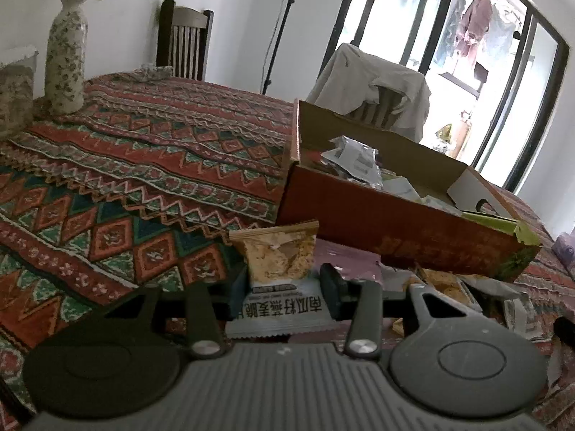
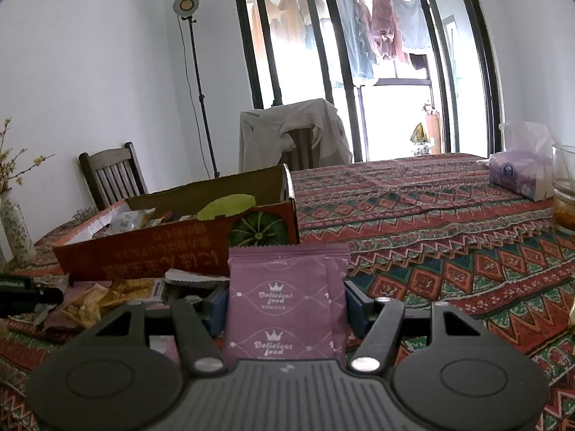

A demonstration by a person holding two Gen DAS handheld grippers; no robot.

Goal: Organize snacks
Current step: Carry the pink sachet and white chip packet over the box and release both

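Note:
My left gripper (image 1: 284, 287) is shut on a yellow-and-white snack packet (image 1: 278, 251) and holds it upright above the patterned tablecloth, just left of the red cardboard box (image 1: 395, 222). The box holds several wrapped snacks (image 1: 354, 161). My right gripper (image 2: 285, 301) is shut on a purple "Delicious food" packet (image 2: 287, 294), held upright in front of the same box (image 2: 161, 248). A pile of loose snack packets (image 2: 107, 298) lies on the table in front of the box; it also shows in the left wrist view (image 1: 449, 287).
A floral vase (image 1: 66, 61) and a jar (image 1: 16, 89) stand at the table's far left. A tissue pack (image 2: 521, 172) and a glass (image 2: 564, 186) stand at the right. Chairs (image 2: 111, 176) surround the table; one carries a draped jacket (image 2: 294, 133).

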